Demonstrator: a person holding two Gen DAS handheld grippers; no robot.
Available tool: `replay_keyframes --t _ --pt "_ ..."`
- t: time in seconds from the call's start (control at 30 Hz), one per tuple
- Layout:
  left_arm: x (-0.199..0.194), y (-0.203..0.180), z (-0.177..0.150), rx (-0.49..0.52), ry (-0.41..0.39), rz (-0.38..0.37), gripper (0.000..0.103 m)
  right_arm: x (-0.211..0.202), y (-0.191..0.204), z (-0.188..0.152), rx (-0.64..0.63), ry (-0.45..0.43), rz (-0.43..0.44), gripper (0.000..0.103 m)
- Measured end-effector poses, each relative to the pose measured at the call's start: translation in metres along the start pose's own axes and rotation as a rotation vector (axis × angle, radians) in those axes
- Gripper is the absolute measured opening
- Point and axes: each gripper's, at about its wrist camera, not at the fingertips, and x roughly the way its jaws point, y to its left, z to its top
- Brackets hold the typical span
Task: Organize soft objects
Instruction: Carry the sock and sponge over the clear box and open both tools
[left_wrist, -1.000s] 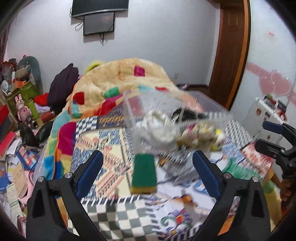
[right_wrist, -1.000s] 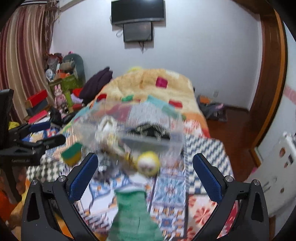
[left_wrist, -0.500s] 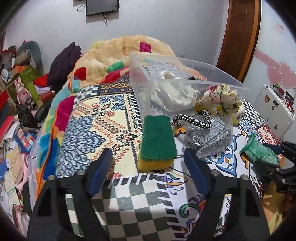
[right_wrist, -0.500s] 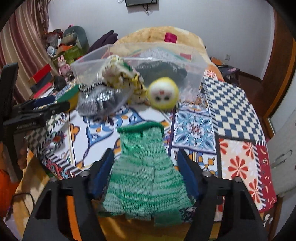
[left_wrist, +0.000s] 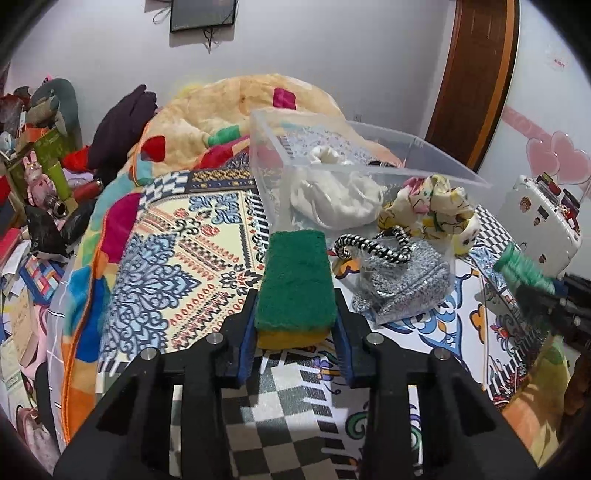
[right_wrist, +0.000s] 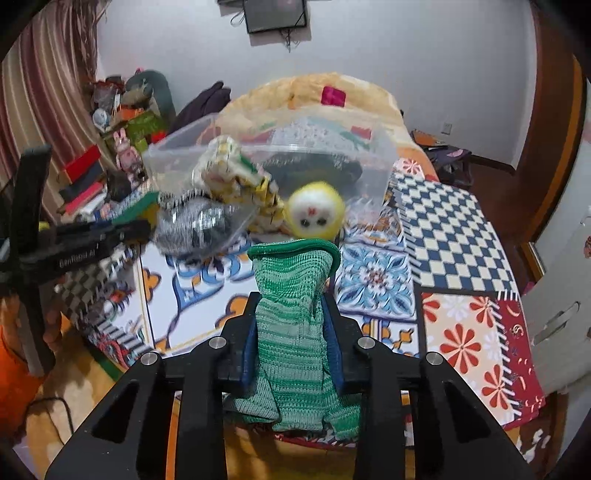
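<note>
My left gripper (left_wrist: 295, 314) is shut on a green-and-yellow sponge (left_wrist: 295, 284) lying on the patterned bedspread. My right gripper (right_wrist: 291, 306) is shut on a green knitted glove (right_wrist: 295, 314) near the bed's front edge. A clear plastic bin (left_wrist: 354, 155) stands just beyond the sponge and holds a white cloth (left_wrist: 336, 199); it also shows in the right wrist view (right_wrist: 376, 144). In front of the bin lie a floral scrunchie (left_wrist: 428, 199), a silver pouch in a clear bag (left_wrist: 402, 284) and a yellow plush ball (right_wrist: 316, 214).
A heaped orange blanket (left_wrist: 236, 107) lies behind the bin. Cluttered shelves with toys and boxes (left_wrist: 33, 173) stand to the left of the bed. A white cabinet (left_wrist: 543, 218) and a wooden door frame (left_wrist: 476, 74) are on the right.
Both grippers came down toward the bed and closed: the left on the sponge, the right on the green glove. Both were open half a second ago.
</note>
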Motion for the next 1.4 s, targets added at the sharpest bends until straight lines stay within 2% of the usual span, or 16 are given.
replay_keyframes --t 0.4,0.6,0.77,1.03,1.2,1.4 --pt "-0.047 -0.006 0.029 -0.009 -0.155 -0.029 0.036 -0.03 -0.001 0.047 0.012 -0.18 -0.003 0.028" --pt "-0.053 -0.008 0.053 -0.017 -0.218 -0.042 0.036 -0.037 -0.002 0.072 0.02 -0.262 0.003 0.028" --pt "-0.044 -0.007 0.072 -0.032 -0.225 -0.055 0.036 -0.034 -0.005 0.093 0.036 -0.309 -0.003 0.029" --pt "-0.018 -0.007 0.095 -0.045 -0.203 -0.055 0.036 -0.013 -0.005 0.113 0.057 -0.307 -0.01 0.029" --pt "-0.001 -0.011 0.1 -0.038 -0.166 -0.06 0.036 0.003 -0.003 0.12 0.053 -0.269 -0.014 0.029" --pt "0.022 -0.016 0.101 -0.02 -0.108 -0.052 0.036 0.034 0.008 0.127 0.002 -0.179 -0.012 0.029"
